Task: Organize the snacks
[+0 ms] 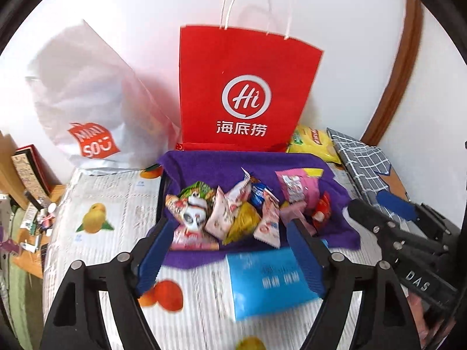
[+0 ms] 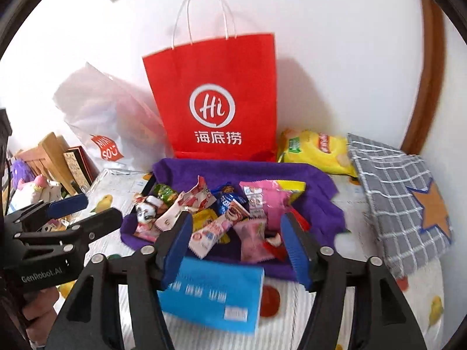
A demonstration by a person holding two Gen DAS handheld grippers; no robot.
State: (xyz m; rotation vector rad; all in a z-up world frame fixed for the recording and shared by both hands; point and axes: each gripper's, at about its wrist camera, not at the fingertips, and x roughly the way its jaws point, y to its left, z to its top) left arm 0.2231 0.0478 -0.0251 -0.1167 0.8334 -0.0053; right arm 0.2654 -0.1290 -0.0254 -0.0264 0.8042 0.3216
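- Left wrist view: left tool (image 1: 227, 227) stands wide open, blue ribbed pads apart, nothing between them; it hangs over the near edge of the snack pile (image 1: 233, 213).
- Snacks: small crinkly foil and plastic packets, mostly pillow-shaped with serrated ends, heaped loose and pointing every way; no common long axis. A pink packet (image 1: 294, 186) lies at the right of the heap.
- Pile sits in a shallow dark-rimmed tray lined with a fuzzy purple towel (image 1: 204, 166).
- Blue flat carton (image 1: 268, 280) lies just in front of the towel, blurred, long side across the frame.
- Red paper bag (image 1: 242, 87) stands upright behind the tray, white twisted handles, against a white wall. White plastic bag (image 1: 87, 108) slumps to its left; yellow chip bag (image 1: 315, 143) to its right.
- Bench (image 1: 111, 204) wears a ribbed white cover printed with fruit.
- Right tool (image 1: 379, 213) shows at the right edge, seen side-on, its pads apart and empty.
- Right wrist view: right tool (image 2: 236, 236) likewise open and empty, over the pile's near side (image 2: 216, 218).
- Grey checked cloth box (image 2: 400, 198) with an orange star lies at right, tilted.
- Curved wooden frame (image 2: 429, 87) runs up the wall.
- Left tool (image 2: 76, 213) enters at left; clutter and plush toys (image 2: 32, 183) beyond the bench edge.
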